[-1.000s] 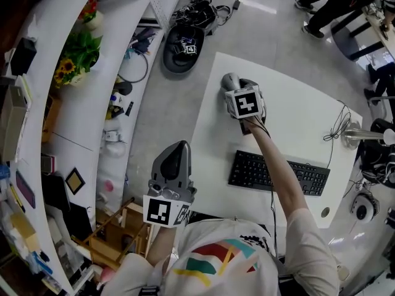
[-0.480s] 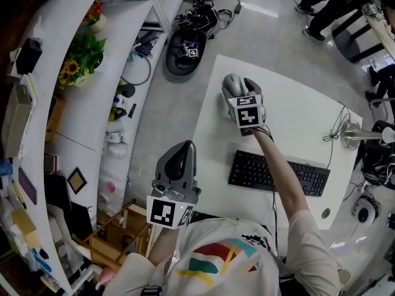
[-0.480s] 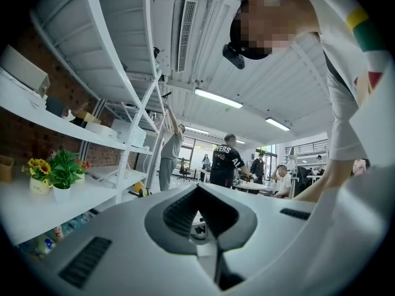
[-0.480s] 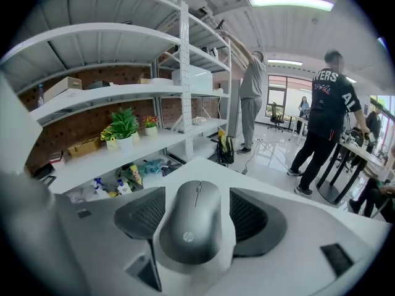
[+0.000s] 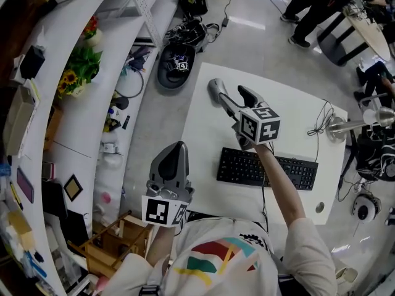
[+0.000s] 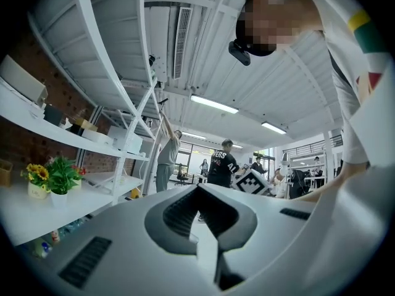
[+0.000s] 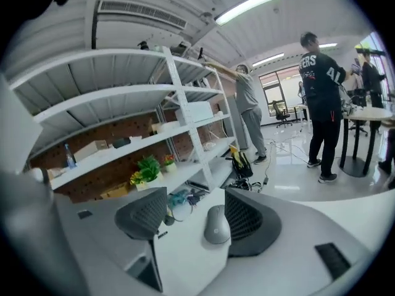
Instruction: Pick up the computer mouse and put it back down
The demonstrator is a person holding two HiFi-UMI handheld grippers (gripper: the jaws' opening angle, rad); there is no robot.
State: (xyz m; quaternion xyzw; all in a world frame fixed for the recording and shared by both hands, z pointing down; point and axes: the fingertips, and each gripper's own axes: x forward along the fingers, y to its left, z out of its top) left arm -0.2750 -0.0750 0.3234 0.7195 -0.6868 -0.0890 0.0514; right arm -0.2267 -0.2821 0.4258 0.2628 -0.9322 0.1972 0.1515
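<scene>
A grey computer mouse (image 5: 213,85) (image 7: 216,225) lies on the white table (image 5: 290,122) near its far left corner. My right gripper (image 5: 233,97) (image 7: 194,208) hovers above and just behind it. Its jaws are open and nothing is between them; in the right gripper view the mouse shows in the gap beyond them, closer to the right jaw. My left gripper (image 5: 177,150) (image 6: 200,193) is held up beside the person's body, left of the table. It points up into the room, shut and empty.
A black keyboard (image 5: 265,168) sits at the near side of the table. A metal lamp base (image 5: 345,127) and a cable (image 5: 321,119) are at the right. White shelves with plants (image 5: 77,73) curve along the left. A bag (image 5: 176,66) lies on the floor. People (image 5: 315,5) stand beyond.
My right gripper has pulled back from the mouse toward the keyboard and risen, with its jaws now apart. The mouse stays on the table. The left gripper has hardly moved.
</scene>
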